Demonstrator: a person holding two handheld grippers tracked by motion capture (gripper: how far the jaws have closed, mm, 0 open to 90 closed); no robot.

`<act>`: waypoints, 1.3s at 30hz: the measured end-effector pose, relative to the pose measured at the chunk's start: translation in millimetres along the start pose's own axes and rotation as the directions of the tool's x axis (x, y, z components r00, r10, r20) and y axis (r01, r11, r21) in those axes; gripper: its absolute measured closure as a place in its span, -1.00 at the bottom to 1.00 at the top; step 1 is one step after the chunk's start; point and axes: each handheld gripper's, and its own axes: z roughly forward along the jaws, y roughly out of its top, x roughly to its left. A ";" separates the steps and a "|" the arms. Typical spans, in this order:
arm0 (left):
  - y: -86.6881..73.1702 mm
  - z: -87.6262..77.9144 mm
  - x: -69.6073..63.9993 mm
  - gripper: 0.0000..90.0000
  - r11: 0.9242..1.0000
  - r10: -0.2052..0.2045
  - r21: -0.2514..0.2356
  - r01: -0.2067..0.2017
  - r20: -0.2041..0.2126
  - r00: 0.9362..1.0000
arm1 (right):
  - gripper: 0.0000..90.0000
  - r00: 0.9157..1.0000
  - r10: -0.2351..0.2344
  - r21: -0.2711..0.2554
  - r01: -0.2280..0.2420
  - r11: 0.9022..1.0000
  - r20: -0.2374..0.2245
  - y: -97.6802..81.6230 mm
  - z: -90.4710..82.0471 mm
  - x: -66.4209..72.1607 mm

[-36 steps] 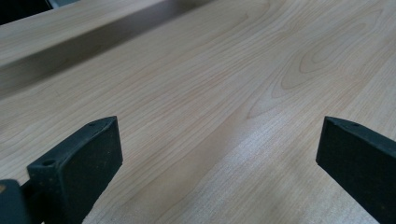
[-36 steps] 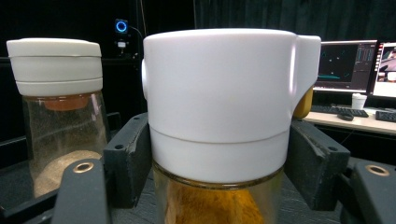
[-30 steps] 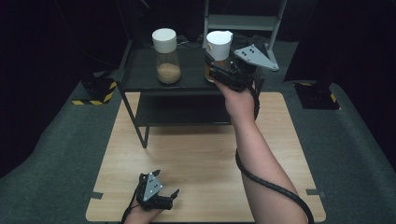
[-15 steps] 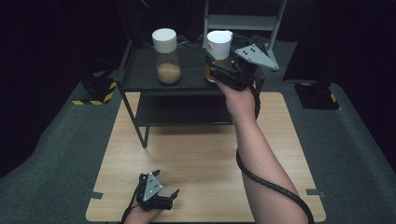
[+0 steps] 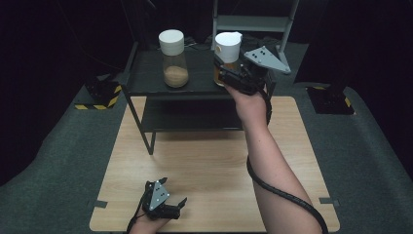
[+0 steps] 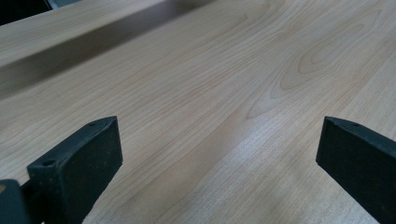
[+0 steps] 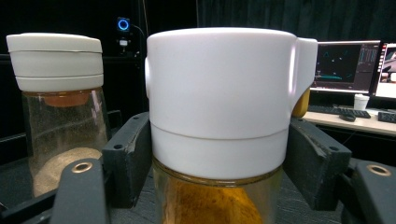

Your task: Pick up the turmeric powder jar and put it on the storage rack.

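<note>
- Dark curtains and black surroundings close in the scene; a light wooden table (image 5: 204,161) lies on grey carpet, and a black two-level shelf (image 5: 146,78) stands at its far edge.
- On the top of the shelf stand two clear jars with white lids, well apart from each other.
- Left jar (image 5: 174,58): holds a pale sandy powder low in its body; it stands free, with nothing touching it.
- Right jar (image 5: 228,56): holds an amber-yellow filling, and its white lid has a small tab sticking out at one side.
- The right gripper (image 5: 225,74) is clamped on the right jar, its black jaws pressing the jar from both sides at and just under the lid, as the right gripper view (image 7: 219,163) shows plainly.
- The left gripper (image 5: 170,204) lies low near the table's near edge, well away from the shelf; its jaws stand wide apart with nothing but bare wood between them (image 6: 219,140).
- Neither jar shows any label, brand or writing that can be read.
- Behind the jars, in the right gripper view, lit monitors (image 7: 348,65) and a keyboard sit on a desk; their screen text is too small to read.
</note>
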 end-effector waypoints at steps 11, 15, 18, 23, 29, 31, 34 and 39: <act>0.2 0.1 0.1 -0.98 1.000 0.002 0.001 -0.002 0.001 1.000 | -0.82 1.000 0.009 0.033 -0.010 0.999 0.029 6.8 -0.5 3.4; 0.6 0.2 -0.2 -0.98 1.000 0.005 0.003 -0.005 0.001 1.000 | -1.00 0.999 0.003 0.043 -0.005 0.999 0.036 7.6 -1.5 6.3; 0.9 0.3 -0.6 -0.98 1.000 0.009 0.004 -0.009 0.001 1.000 | -1.00 0.999 -0.014 0.044 0.012 0.999 0.042 7.4 -4.5 9.4; 1.1 0.3 -0.8 -0.98 1.000 0.009 0.006 -0.009 0.000 1.000 | -1.00 0.999 -0.027 0.033 0.025 0.999 0.042 7.2 -12.9 10.0; 1.8 0.7 -1.7 -0.98 1.000 0.015 0.010 -0.015 -0.002 1.000 | -1.00 0.999 -0.029 0.023 0.029 0.999 0.030 7.0 -24.0 10.6; 1.8 0.8 -2.0 -0.98 1.000 0.016 0.010 -0.016 -0.002 1.000 | -1.00 0.999 -0.030 0.019 0.030 0.999 0.023 6.0 -27.9 10.9; 2.1 0.9 -2.0 -0.98 1.000 0.016 0.011 -0.016 -0.003 1.000 | -1.00 0.999 -0.034 0.016 0.034 0.999 0.021 4.7 -34.1 12.1; 2.6 1.2 -2.4 -0.99 1.000 0.021 0.014 -0.021 -0.003 1.000 | -1.00 0.999 -0.036 0.014 0.035 0.999 0.015 1.7 -45.4 12.9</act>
